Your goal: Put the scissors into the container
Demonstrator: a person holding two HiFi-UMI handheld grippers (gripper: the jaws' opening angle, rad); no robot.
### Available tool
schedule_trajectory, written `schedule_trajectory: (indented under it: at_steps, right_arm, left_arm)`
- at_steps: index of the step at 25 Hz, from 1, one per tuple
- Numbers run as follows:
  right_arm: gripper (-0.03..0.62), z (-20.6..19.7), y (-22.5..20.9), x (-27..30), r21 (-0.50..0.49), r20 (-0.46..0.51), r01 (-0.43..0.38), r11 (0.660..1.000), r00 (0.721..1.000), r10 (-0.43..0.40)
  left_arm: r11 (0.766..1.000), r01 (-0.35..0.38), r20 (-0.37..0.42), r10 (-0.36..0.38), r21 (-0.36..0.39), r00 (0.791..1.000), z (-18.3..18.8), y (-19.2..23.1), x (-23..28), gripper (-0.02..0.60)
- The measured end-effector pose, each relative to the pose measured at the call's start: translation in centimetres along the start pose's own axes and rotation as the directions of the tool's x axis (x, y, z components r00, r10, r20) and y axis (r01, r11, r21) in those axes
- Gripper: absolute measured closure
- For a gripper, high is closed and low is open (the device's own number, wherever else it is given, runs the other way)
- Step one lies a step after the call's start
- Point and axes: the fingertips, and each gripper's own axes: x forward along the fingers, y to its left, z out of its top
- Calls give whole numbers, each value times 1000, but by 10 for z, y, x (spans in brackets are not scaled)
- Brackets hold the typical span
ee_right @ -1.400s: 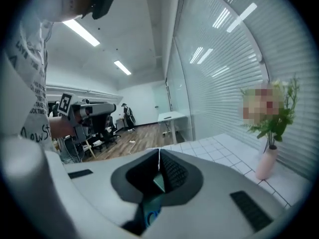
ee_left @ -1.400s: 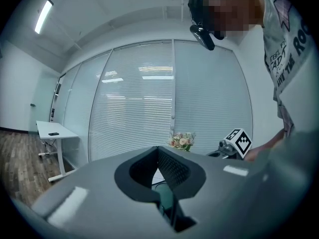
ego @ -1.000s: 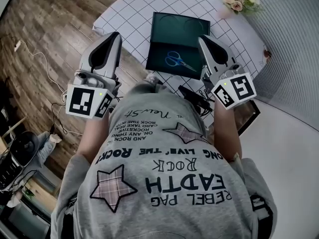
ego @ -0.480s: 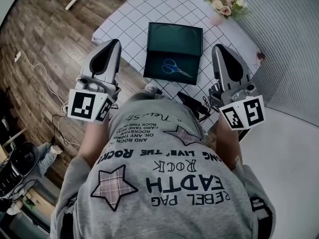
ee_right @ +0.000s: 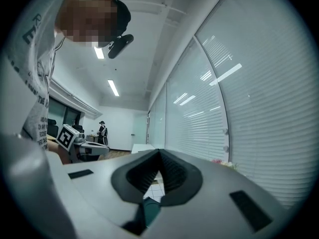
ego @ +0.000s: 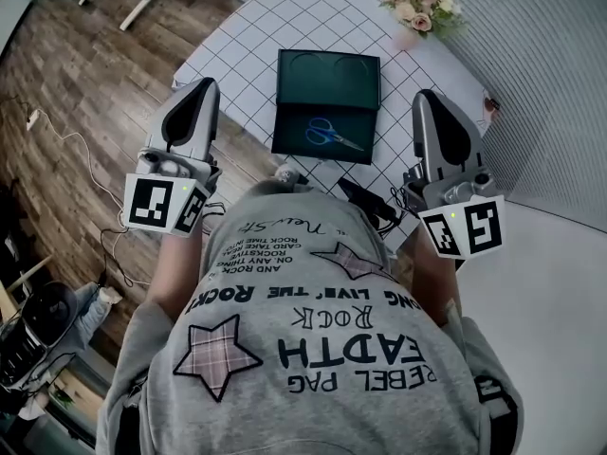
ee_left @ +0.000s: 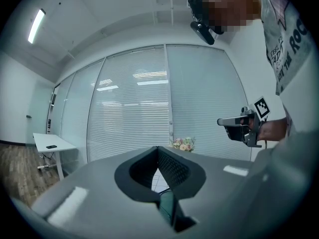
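The blue-handled scissors (ego: 330, 135) lie inside the near half of the open dark green container (ego: 327, 69) on the grid-patterned table. Both grippers are held up off the table, one on either side of the container. My left gripper (ego: 196, 89) is left of it, jaws shut and empty. My right gripper (ego: 429, 100) is right of it, also shut with nothing between its jaws. In the left gripper view the jaws (ee_left: 158, 149) meet at the tip; the right gripper view shows the same (ee_right: 159, 153). Each gripper view catches the other gripper at its edge.
A bouquet of flowers (ego: 417, 3) stands at the table's far right corner. A black cable bundle (ego: 372, 200) lies at the near table edge by the person's chest. Wooden floor lies to the left, and a glass wall with blinds (ee_left: 134, 108) is beyond the table.
The right gripper has drawn away from the container, to the right and toward the person. The left gripper has shifted slightly left. The scissors stay in the container.
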Motion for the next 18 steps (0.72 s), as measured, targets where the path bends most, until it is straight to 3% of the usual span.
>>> schedule_trajectory:
  at_steps: [18]
  right_arm:
    - [582, -16, -9, -2, -51, -40, 49, 998, 998, -51]
  left_arm:
    - [1000, 12, -15, -12, -10, 1000, -6, -5, 5, 572]
